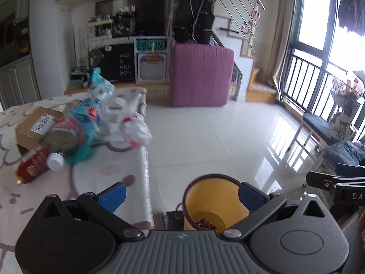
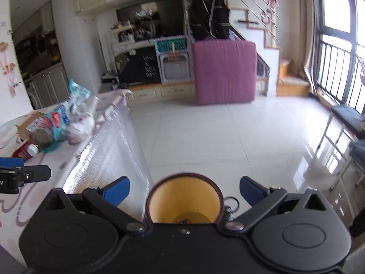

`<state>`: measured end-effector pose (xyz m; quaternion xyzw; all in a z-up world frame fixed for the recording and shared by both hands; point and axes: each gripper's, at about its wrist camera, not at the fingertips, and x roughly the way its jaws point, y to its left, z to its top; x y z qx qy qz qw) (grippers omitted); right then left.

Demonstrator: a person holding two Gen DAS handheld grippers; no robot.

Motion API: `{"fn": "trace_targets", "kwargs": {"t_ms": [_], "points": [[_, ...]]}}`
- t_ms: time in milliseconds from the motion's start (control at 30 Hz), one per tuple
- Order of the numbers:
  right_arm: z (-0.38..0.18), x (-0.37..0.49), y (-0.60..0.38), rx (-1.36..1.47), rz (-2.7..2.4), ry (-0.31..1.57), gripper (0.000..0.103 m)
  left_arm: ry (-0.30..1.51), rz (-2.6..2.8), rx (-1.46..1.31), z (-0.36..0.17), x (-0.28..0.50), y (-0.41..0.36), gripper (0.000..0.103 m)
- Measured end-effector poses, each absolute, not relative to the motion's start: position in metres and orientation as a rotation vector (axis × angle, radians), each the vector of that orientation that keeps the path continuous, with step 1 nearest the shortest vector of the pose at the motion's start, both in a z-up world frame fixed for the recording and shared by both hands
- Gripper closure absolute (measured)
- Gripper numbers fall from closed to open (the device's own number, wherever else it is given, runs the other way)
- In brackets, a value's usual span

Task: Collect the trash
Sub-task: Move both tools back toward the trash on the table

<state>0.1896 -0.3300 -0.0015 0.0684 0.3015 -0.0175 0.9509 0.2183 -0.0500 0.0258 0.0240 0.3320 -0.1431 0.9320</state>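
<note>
A trash bin with a yellow inside and dark rim stands on the floor beside the table; it holds some small wrappers. It also shows in the right wrist view. My left gripper is open and empty above the table edge and the bin. My right gripper is open and empty above the bin. On the table lie a cardboard box, a clear bottle with a white cap, a teal plastic wrapper, a red packet and a crumpled white bag.
The table has a pink patterned cloth, its edge just left of the bin. A purple mattress leans upright at the far side of the white tiled floor. Windows with railings and benches line the right.
</note>
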Motion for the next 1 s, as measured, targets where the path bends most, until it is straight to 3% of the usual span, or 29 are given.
{"fn": "trace_targets", "kwargs": {"t_ms": [433, 1000], "points": [[0.014, 0.203, -0.252, 0.113, 0.117, 0.522, 0.000, 0.581, -0.136, 0.032, 0.038, 0.210, 0.050, 0.000], [0.000, 0.271, -0.114, 0.163, 0.285, 0.574, 0.000, 0.521, -0.156, 0.048, -0.004, 0.239, 0.175, 0.000]]}}
